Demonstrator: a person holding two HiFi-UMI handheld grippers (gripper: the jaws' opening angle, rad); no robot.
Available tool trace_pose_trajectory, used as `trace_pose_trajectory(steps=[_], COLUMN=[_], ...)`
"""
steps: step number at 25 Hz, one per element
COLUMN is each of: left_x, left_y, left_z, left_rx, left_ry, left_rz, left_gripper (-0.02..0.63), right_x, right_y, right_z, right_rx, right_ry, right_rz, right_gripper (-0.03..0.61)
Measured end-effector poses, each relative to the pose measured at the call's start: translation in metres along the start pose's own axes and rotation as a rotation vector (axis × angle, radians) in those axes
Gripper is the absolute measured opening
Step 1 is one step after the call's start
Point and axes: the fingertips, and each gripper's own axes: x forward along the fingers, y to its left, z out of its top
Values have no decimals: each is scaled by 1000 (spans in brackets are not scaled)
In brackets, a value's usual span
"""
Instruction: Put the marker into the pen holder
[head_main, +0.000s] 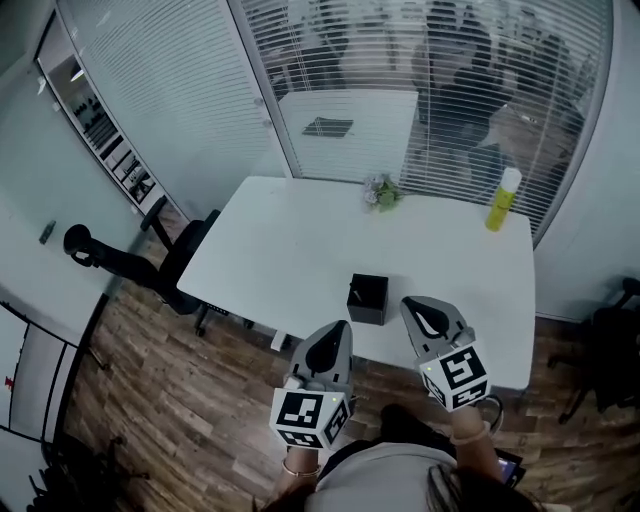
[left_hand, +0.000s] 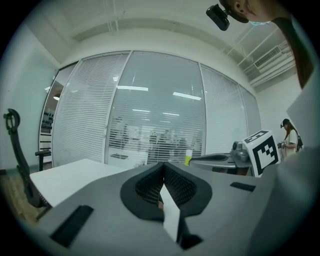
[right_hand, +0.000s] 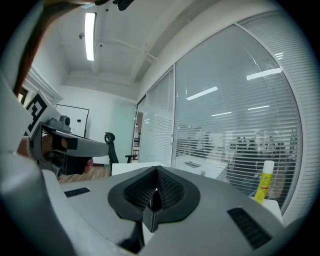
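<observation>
– Grippers from the head view, where are they?
– Left gripper (head_main: 330, 345) and right gripper (head_main: 425, 312) hang side by side at the near edge of the white surface (head_main: 290, 240). The black pen holder (head_main: 367, 298) stands upright on it just beyond them. A yellow bottle (head_main: 503, 198) stands at the far right corner.
– Left gripper view?
– Its fingers (left_hand: 190, 187) are pressed together with nothing between them. The surface and the bottle lie beyond.
– Right gripper view?
– Fingers (right_hand: 130, 192) are likewise closed and empty. The bottle is at the right, an office chair (right_hand: 110, 145) at the left.
</observation>
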Motion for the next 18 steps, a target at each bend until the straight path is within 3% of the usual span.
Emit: trace_pose_trajectory(steps=[18], left_x=[-39], left_y=[-33], left_z=[-10], left_rx=[-24], left_ry=[-14], left_rz=[-27], left_gripper=[18], right_x=[-51], right_y=[29], right_z=[12], right_rx=[-25], right_ry=[-45], right_rz=[-28], right_gripper=[28])
